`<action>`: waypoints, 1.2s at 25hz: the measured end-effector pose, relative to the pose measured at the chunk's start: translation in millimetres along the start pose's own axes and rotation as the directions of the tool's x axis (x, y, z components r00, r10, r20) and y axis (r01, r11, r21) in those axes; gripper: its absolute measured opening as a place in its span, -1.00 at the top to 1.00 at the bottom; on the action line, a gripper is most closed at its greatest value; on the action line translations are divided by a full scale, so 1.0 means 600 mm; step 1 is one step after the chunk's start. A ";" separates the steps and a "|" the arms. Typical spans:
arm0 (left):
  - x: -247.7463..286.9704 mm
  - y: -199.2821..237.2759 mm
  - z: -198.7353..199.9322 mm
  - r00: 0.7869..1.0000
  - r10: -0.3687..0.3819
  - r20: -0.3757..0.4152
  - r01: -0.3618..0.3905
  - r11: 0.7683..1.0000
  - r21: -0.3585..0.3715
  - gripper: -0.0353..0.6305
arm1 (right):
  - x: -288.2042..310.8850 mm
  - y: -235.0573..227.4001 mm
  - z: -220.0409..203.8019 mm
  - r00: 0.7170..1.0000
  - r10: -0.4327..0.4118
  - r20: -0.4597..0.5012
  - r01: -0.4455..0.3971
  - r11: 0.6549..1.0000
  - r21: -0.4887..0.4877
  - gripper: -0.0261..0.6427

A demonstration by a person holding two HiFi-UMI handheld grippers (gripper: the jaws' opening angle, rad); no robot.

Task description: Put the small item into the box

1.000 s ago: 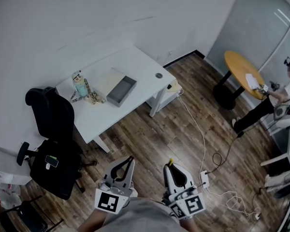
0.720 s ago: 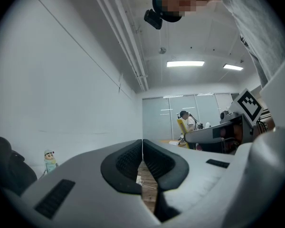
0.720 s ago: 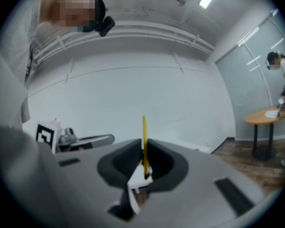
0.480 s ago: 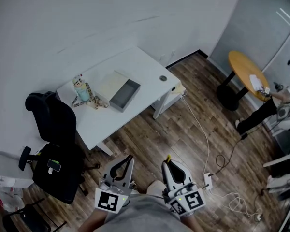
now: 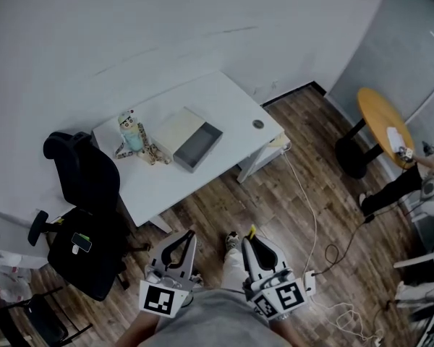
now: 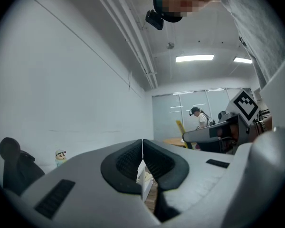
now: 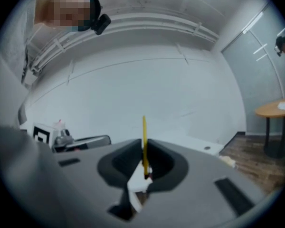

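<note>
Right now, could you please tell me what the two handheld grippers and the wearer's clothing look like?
The left gripper and right gripper match: pale grey moulded bodies whose curved fingers carry black ribbed pads and together outline a loop. Each bears a white cube printed with black square markers. The person wears a grey top.

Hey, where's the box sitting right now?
In the head view, the open grey box lies on the white table, upper centre-left of the picture. It is beside a beige flat piece and to the right of the small figurine.
</note>
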State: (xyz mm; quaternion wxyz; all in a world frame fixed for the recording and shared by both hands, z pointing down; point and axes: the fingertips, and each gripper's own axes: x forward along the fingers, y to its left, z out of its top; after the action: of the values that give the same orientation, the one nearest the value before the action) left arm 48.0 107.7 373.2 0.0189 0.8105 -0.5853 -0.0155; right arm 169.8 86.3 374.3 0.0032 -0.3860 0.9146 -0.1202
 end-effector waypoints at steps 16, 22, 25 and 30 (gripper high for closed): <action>0.165 0.052 -0.001 0.987 0.154 -0.033 -0.154 0.988 0.006 0.79 | 0.152 -0.136 0.032 0.987 0.147 -0.065 -0.146 0.989 0.019 0.74; 0.230 0.055 0.010 0.975 0.218 -0.035 -0.218 0.976 0.014 0.79 | 0.197 -0.189 0.051 0.972 0.217 -0.089 -0.215 0.976 0.030 0.74; 0.257 0.054 0.013 0.966 0.255 -0.038 -0.254 0.967 0.015 0.79 | 0.217 -0.215 0.058 0.962 0.254 -0.101 -0.251 0.967 0.039 0.74; 0.303 0.059 0.014 0.946 0.320 -0.046 -0.319 0.947 0.018 0.79 | 0.251 -0.262 0.068 0.943 0.312 -0.119 -0.309 0.950 0.043 0.74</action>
State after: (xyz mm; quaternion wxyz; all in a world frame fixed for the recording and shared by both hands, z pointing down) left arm 70.9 -75.9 365.8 0.0310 0.7051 -0.7083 0.0104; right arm 178.8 -134.8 382.5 -0.0302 -0.2290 0.9609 -0.1528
